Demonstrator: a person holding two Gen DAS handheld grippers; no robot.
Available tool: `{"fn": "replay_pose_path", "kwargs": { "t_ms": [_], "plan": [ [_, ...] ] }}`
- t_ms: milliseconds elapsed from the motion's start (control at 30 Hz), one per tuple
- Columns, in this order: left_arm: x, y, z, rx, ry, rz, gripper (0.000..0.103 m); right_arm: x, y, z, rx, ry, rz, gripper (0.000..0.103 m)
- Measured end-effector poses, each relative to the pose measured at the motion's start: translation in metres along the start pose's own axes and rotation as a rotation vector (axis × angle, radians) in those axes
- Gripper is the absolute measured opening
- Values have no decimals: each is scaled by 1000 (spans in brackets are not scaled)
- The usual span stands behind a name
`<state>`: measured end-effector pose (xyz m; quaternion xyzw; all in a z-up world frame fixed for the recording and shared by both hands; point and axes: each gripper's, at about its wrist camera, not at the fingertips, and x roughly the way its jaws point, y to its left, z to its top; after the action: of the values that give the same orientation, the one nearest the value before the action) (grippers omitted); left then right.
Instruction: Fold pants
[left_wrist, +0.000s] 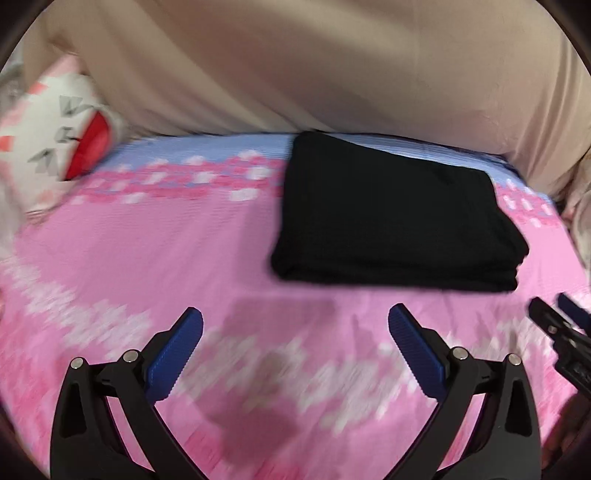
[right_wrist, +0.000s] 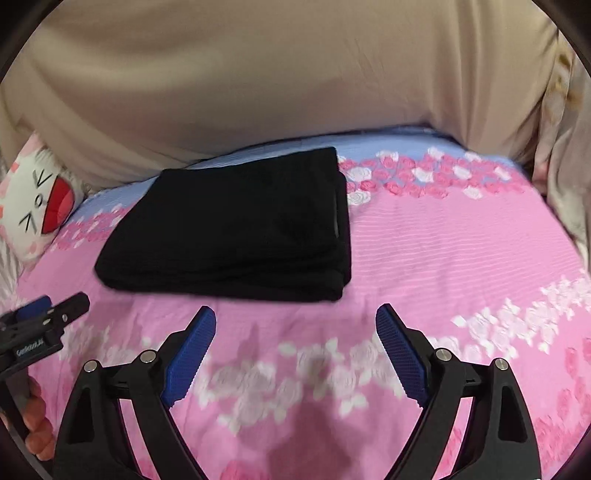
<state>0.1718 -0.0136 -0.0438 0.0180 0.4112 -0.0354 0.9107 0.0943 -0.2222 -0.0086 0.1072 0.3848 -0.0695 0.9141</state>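
Black pants (left_wrist: 395, 218) lie folded near the bed's (left_wrist: 147, 258) far edge, both the left gripper (left_wrist: 295, 332) and right gripper (right_wrist: 295, 332) spread empty; a careless nudge could unstack the layers.

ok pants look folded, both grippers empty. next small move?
Probably just back both grippers away and stop. The black pants lie as a compact, stacked rectangle on the pink bedspread, edges roughly aligned. The left gripper and right gripper are both open, short of the near edge and touching nothing. No loose leg or flap shows that calls for another fold.
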Motion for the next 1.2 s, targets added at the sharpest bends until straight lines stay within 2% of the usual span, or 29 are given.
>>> {"fn": "replay_pose_path", "kwargs": {
  "t_ms": [33,100,167,200,267,333,367,433,533,700,867,1033,1200],
  "plan": [
    [12,1,8,-13,26,-5,98,8,-4,5,14,8,-3,86],
    [27,-2,17,-10,29,-32,98,25,-8,13,17,22,-20,85],
    [46,-7,21,15,70,56,98,37,-7,16,-5,42,-95,78],
    [49,-9,21,28,76,67,98,35,-7,15,-5,41,-107,76],
    [38,-10,16,40,38,79,98,20,-6,9,16,9,-76,77],
    [18,-14,8,67,-25,132,98,0,-2,-1,10,-30,-86,77],
    [10,-15,5,72,-43,136,98,-12,2,-10,3,-51,-94,78],
    [-9,-16,-4,73,-77,129,98,-25,6,-22,3,-70,-89,82],
    [-39,-20,-22,67,-110,101,98,-44,11,-44,3,-102,-102,82],
    [-62,-21,-49,49,-113,80,98,-59,19,-68,-30,-111,-116,83],
    [-70,-21,-69,55,-119,90,98,-66,25,-86,-55,-117,-122,83],
    [-77,-19,-83,57,-151,105,98,-73,36,-97,-80,-131,-124,83],
    [-77,-16,-91,55,-139,93,98,-76,44,-103,-107,-135,-128,84]
  ]
}}
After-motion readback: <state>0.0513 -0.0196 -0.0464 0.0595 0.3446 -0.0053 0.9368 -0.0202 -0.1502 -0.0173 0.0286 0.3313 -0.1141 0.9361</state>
